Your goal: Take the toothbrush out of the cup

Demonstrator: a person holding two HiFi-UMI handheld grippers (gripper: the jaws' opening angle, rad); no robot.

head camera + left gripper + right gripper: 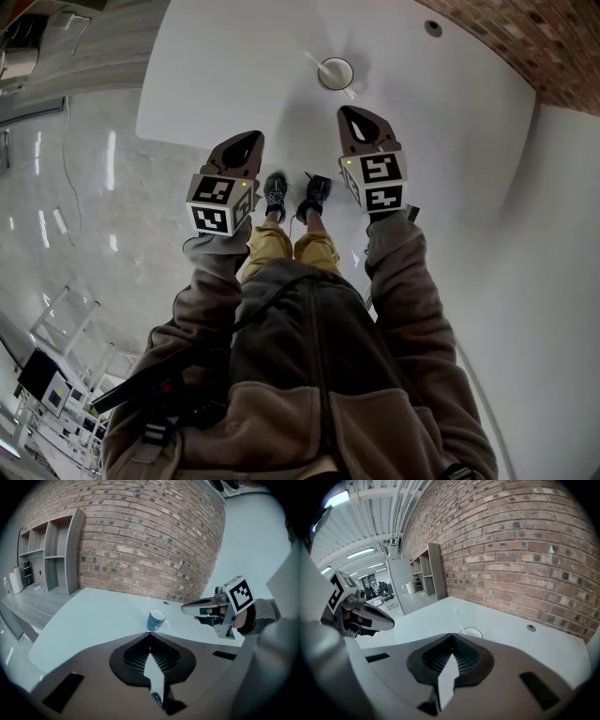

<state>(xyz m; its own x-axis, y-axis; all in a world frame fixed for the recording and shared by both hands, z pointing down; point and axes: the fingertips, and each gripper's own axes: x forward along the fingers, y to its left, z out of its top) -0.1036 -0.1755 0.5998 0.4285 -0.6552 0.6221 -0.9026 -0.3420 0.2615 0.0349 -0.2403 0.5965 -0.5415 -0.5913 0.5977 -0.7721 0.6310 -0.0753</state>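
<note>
A blue cup (336, 73) with a white inside stands on the white table (234, 66), and a thin white toothbrush (313, 62) leans out of it to the far left. My left gripper (250, 141) hovers over the table's near edge, shut and empty, short of the cup and to its left. My right gripper (352, 115) is also shut and empty, just short of the cup. In the left gripper view the cup (156, 619) sits right beyond my left gripper (150, 633). In the right gripper view, only the cup's rim (471, 632) and the toothbrush (457, 618) show above my right gripper (452, 634).
A brick wall (150, 536) runs behind the table. A small round hole (432, 28) is set in the tabletop at the far right. Grey shelves (56, 555) stand to the left. The person's shoes (295, 195) stand on the shiny floor below the table's near edge.
</note>
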